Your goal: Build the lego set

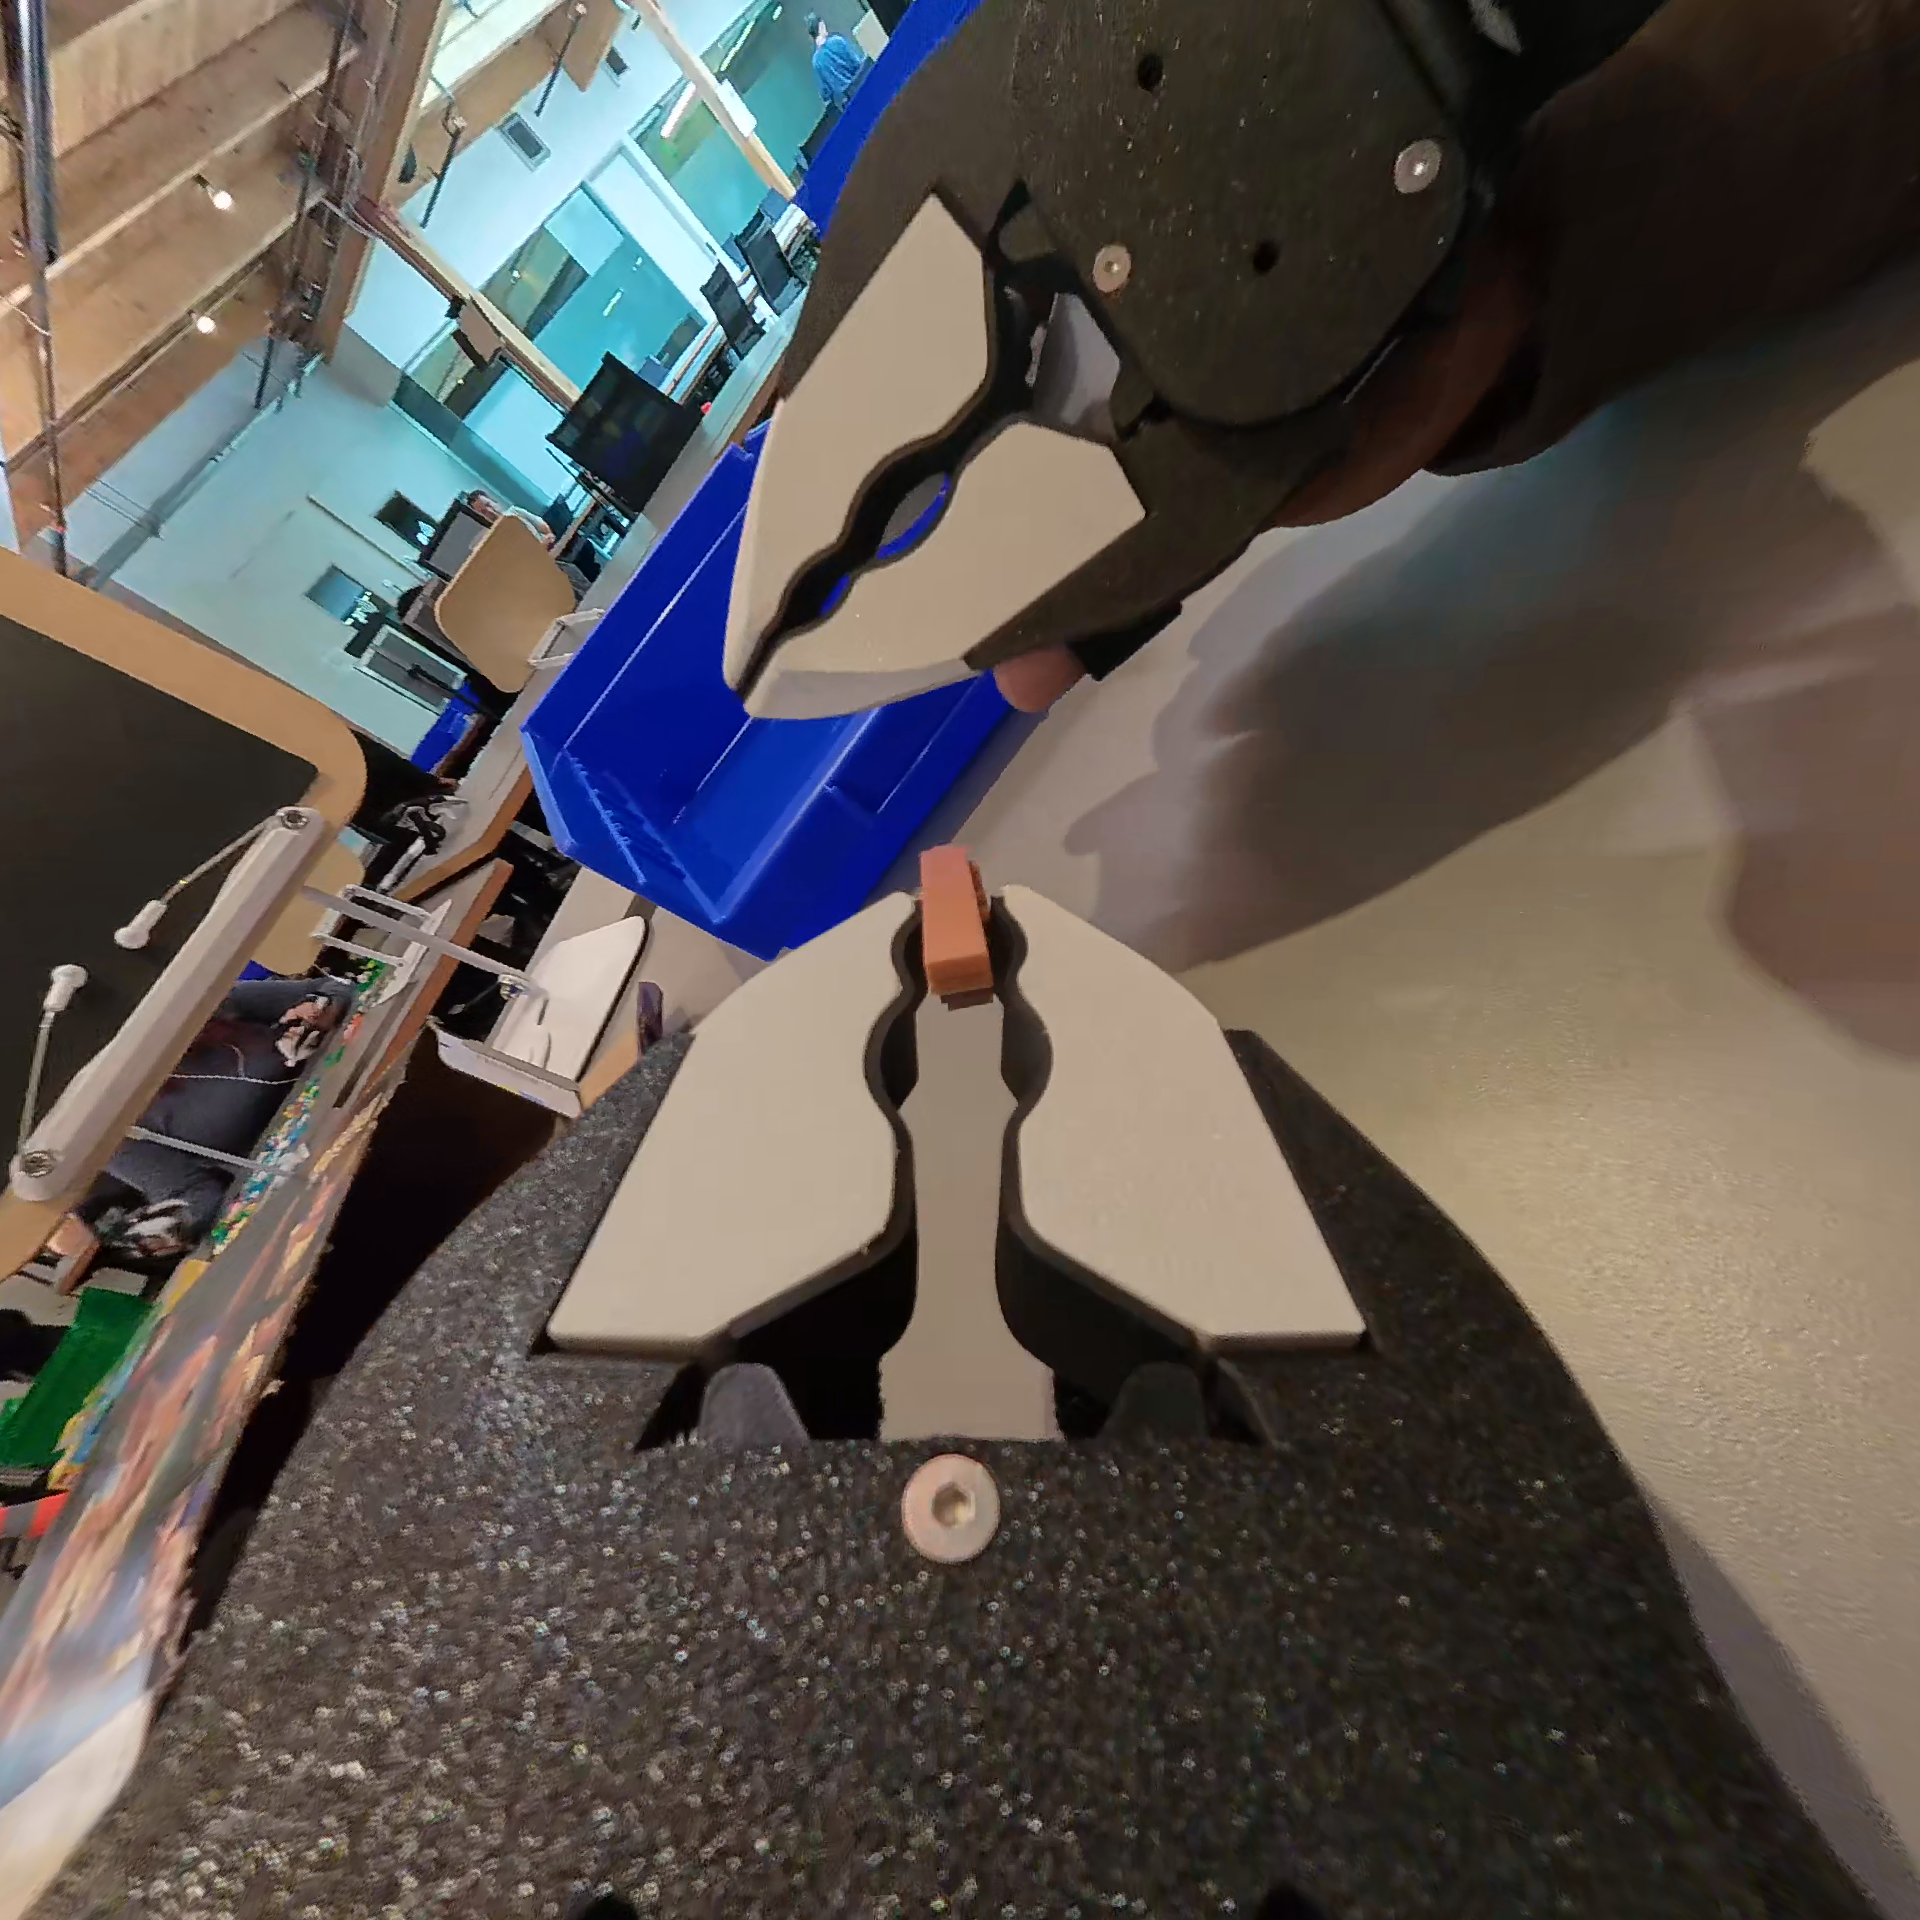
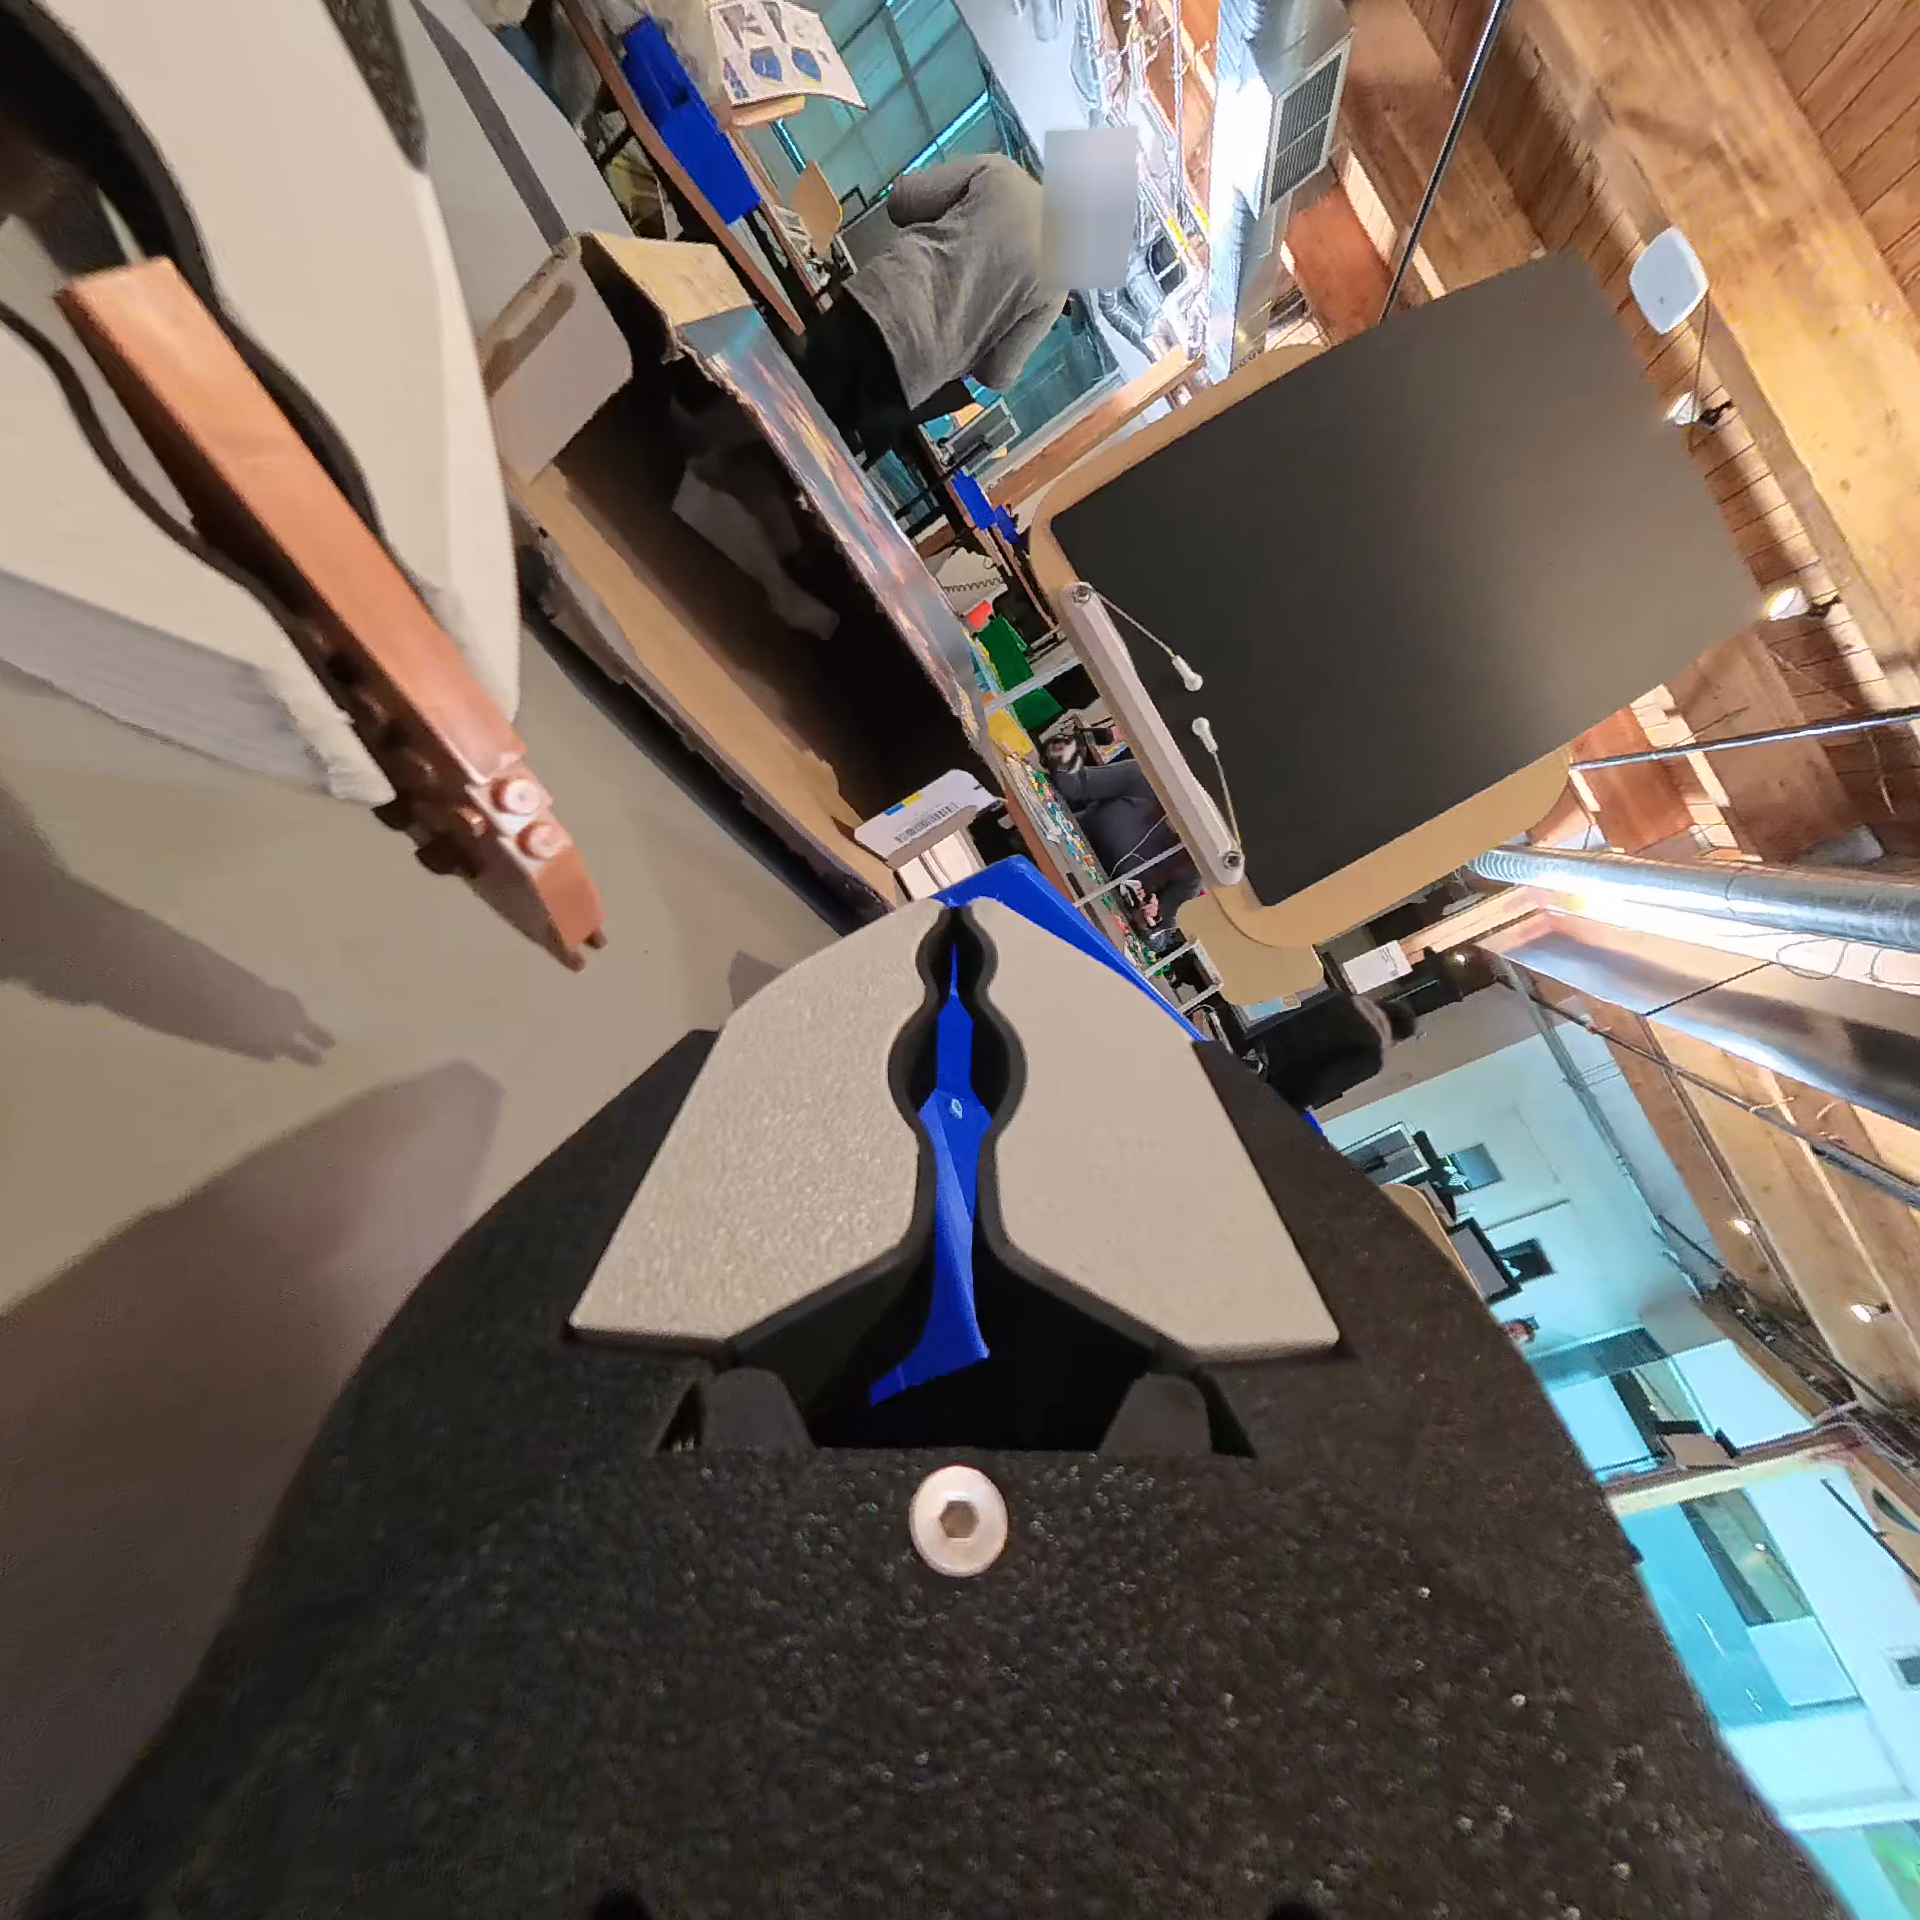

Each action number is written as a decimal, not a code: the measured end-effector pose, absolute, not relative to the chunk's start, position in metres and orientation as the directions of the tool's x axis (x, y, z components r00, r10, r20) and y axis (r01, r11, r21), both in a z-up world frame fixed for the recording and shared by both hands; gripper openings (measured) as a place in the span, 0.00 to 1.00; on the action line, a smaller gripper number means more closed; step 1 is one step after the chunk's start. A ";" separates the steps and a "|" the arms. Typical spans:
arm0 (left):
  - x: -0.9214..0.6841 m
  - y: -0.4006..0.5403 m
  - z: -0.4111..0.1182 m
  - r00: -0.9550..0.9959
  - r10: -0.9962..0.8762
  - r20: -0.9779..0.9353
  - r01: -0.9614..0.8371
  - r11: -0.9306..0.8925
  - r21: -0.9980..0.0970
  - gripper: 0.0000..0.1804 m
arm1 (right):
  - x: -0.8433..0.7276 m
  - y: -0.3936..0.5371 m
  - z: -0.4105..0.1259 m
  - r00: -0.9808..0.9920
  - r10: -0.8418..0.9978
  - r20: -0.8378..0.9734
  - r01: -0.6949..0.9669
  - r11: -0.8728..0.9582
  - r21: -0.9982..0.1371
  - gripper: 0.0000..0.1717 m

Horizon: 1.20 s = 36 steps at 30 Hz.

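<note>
Left wrist view: the left gripper (image 1: 954, 914) clamps a brown toy-brick bar (image 1: 953, 935) edgewise between its fingertips, above the pale table (image 1: 1507, 1039). Ahead lies a blue bin (image 1: 665, 769); over it hangs the right gripper (image 1: 753, 694), tips together on nothing.

Right wrist view: the right gripper (image 2: 958, 914) is closed, bare, over the bin's rim (image 2: 1049, 904). The bar (image 2: 343, 613) juts from the left gripper's fingers (image 2: 260, 260), upper left, apart.

Brown brick (image 1: 958, 940), blue bin (image 1: 665, 790), pale grey surface (image 1: 1455, 1039). The tongs (image 1: 954, 914) have light grey fingers (image 1: 790, 1122) on speckled black bodies.
</note>
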State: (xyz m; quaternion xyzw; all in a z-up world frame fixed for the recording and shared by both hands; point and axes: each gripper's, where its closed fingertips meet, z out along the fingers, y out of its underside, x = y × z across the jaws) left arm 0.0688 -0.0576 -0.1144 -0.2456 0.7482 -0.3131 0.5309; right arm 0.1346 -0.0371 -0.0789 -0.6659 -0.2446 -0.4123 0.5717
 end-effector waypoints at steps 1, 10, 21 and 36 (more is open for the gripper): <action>0.069 -0.057 -0.113 -0.307 -0.694 -0.651 -0.031 0.691 -0.722 0.06 | 0.135 -0.037 -0.080 0.539 -0.145 0.830 0.798 -0.229 -0.558 0.00; 0.067 -0.055 -0.094 -0.206 -0.668 -0.715 0.023 0.727 -0.686 0.06 | 0.139 -0.036 -0.083 0.545 -0.141 0.827 0.791 -0.243 -0.562 0.00; 0.049 -0.079 -0.061 -0.099 -0.585 -0.805 0.233 0.773 -0.591 0.06 | 0.137 -0.035 -0.084 0.527 -0.137 0.839 0.803 -0.244 -0.544 0.00; 0.036 -0.081 -0.037 0.030 -0.574 -0.818 0.312 0.783 -0.538 0.06 | 0.132 -0.034 -0.089 0.510 -0.115 0.852 0.817 -0.245 -0.522 0.00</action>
